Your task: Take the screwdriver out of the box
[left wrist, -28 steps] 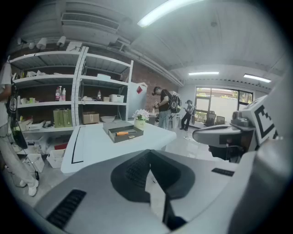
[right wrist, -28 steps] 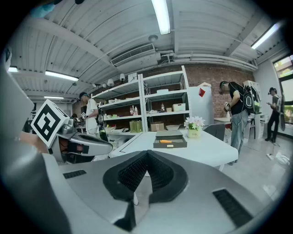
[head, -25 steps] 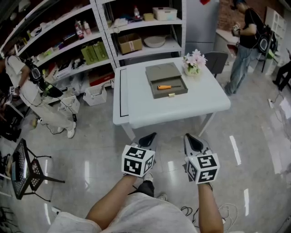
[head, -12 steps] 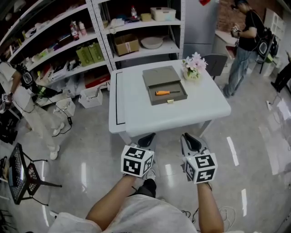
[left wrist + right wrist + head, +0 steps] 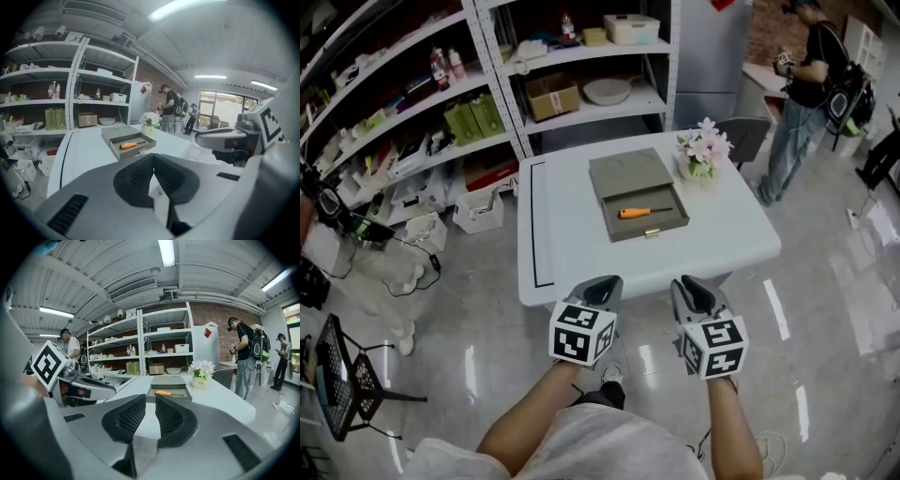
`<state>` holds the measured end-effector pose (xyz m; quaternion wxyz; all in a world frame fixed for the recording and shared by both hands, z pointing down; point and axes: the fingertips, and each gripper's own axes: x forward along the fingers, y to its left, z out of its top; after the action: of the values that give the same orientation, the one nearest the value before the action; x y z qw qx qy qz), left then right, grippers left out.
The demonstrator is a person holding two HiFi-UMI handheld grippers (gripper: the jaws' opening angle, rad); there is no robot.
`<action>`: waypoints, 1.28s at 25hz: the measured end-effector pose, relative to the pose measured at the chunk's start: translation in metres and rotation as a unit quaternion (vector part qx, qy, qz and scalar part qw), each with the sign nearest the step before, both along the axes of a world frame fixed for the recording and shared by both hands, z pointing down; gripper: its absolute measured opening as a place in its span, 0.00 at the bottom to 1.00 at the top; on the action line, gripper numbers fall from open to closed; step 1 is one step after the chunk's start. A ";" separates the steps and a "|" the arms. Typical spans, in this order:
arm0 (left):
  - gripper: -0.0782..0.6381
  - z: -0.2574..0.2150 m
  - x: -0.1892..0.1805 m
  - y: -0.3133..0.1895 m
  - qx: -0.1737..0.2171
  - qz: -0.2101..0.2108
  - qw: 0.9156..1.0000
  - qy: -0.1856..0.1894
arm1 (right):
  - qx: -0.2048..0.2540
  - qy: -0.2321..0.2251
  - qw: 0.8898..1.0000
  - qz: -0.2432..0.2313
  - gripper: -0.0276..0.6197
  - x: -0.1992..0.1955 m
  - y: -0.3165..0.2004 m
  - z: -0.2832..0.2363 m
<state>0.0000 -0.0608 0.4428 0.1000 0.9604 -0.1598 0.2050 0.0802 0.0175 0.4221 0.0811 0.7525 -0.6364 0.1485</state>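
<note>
An orange-handled screwdriver (image 5: 636,212) lies in the tray of an open grey box (image 5: 654,228) on the white table (image 5: 572,234). Both grippers hover side by side over the table's near edge, well short of the box. My left gripper (image 5: 605,281) is shut, its tips meeting with nothing between them; its own view shows the left gripper (image 5: 151,158) pointing towards the box (image 5: 117,133) and screwdriver (image 5: 127,145). My right gripper (image 5: 686,283) is opening: in the right gripper view a narrow empty gap shows between the right gripper (image 5: 150,399) pads, with the screwdriver (image 5: 163,393) straight ahead.
A small pot of flowers (image 5: 701,155) stands at the table's far right corner, beside the box. Metal shelves (image 5: 534,84) with boxes and bottles stand behind the table. A person (image 5: 802,84) stands at the far right near a grey chair (image 5: 748,127). A black wire stool (image 5: 342,366) stands at the left.
Both grippers have moved forward to the table's near edge, and the table and box sit closer in the head view. The person at the left has mostly left the view.
</note>
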 end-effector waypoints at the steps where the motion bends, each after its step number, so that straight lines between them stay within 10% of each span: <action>1: 0.12 0.000 0.004 -0.006 -0.001 0.002 1.000 0.000 | -0.001 0.000 1.000 0.002 0.15 0.004 -0.006 0.000; 21: 0.11 0.011 0.052 -0.136 -0.024 0.010 1.000 0.008 | -0.053 0.008 0.998 -0.018 0.26 0.048 -0.130 0.017; 32: 0.12 0.024 0.067 -0.175 -0.037 0.009 0.999 0.013 | -0.127 0.101 0.979 -0.127 0.27 0.063 -0.184 0.027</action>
<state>0.0669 -0.2356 0.4665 0.1352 0.9600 -0.1423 0.1995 0.1434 -0.1660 0.4494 0.2583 0.6604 -0.6911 0.1400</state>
